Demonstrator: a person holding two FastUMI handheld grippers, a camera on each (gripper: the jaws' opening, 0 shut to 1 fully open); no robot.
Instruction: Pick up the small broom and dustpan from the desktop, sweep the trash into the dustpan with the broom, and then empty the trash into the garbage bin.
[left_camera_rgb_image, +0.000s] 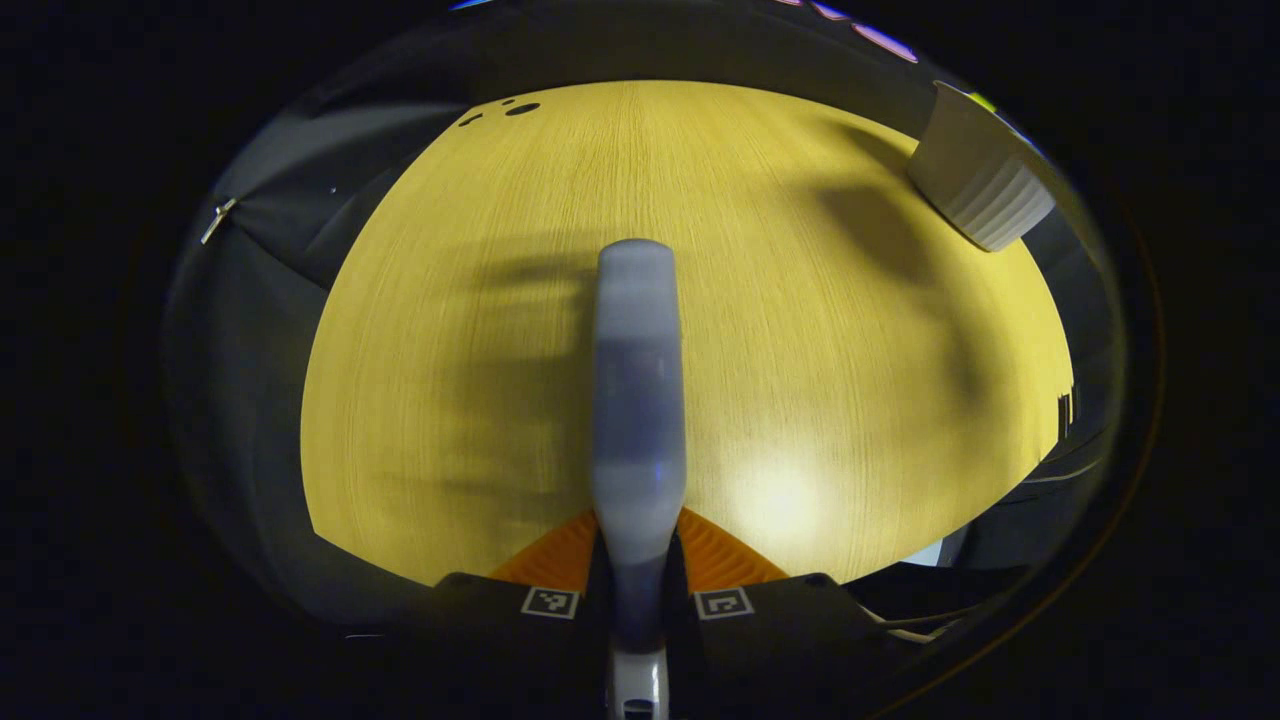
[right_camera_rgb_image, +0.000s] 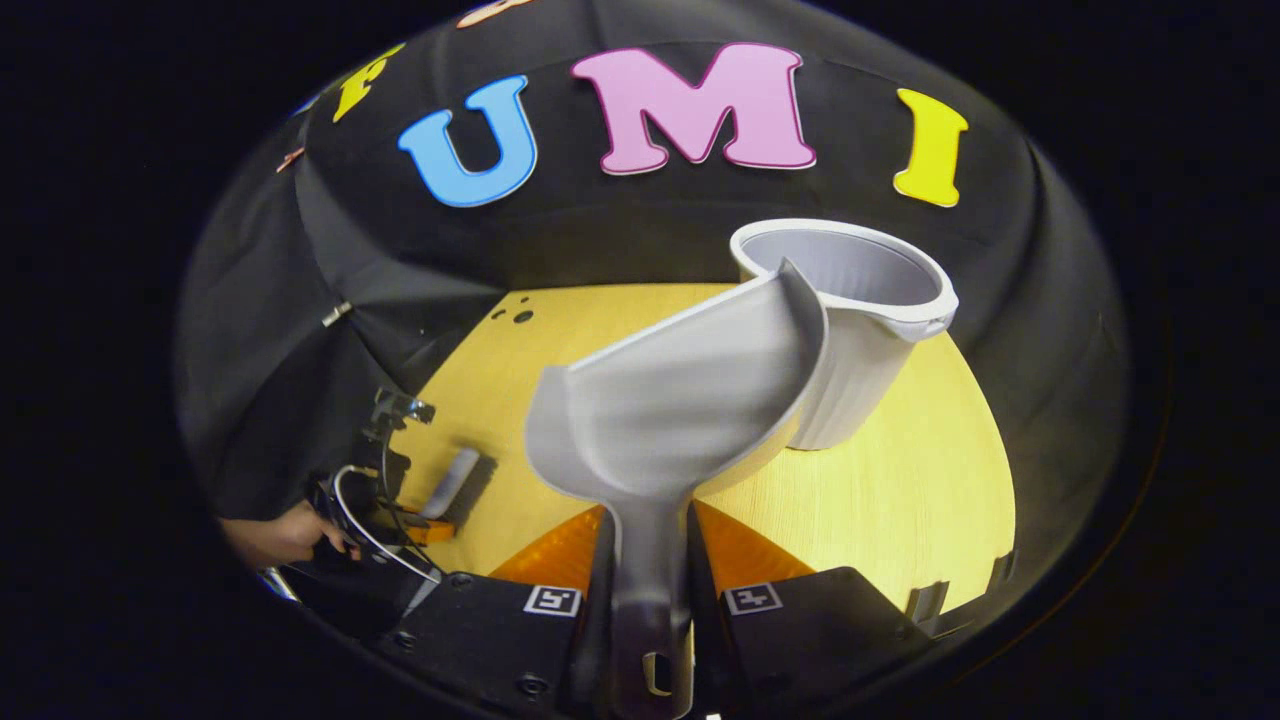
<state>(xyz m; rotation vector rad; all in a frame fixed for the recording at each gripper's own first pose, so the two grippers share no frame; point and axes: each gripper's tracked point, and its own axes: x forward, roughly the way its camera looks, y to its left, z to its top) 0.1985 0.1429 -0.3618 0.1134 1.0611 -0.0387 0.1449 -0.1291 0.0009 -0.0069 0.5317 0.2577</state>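
We held the dustpan (right_camera_rgb_image: 690, 400) clamped in the right gripper (right_camera_rgb_image: 650, 590), tipped against the garbage bin (right_camera_rgb_image: 850, 300) to empty it; left gripper (left_camera_rgb_image: 640, 590) clenched the broom (left_camera_rgb_image: 637, 400).

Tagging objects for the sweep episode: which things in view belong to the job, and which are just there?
Belong to the job:
- grey plastic dustpan, held by the right gripper, tipped at the bin's rim
- white ribbed garbage bin
- grey broom, held by the left gripper

Just there:
- yellow wooden desktop
- black cloth wall
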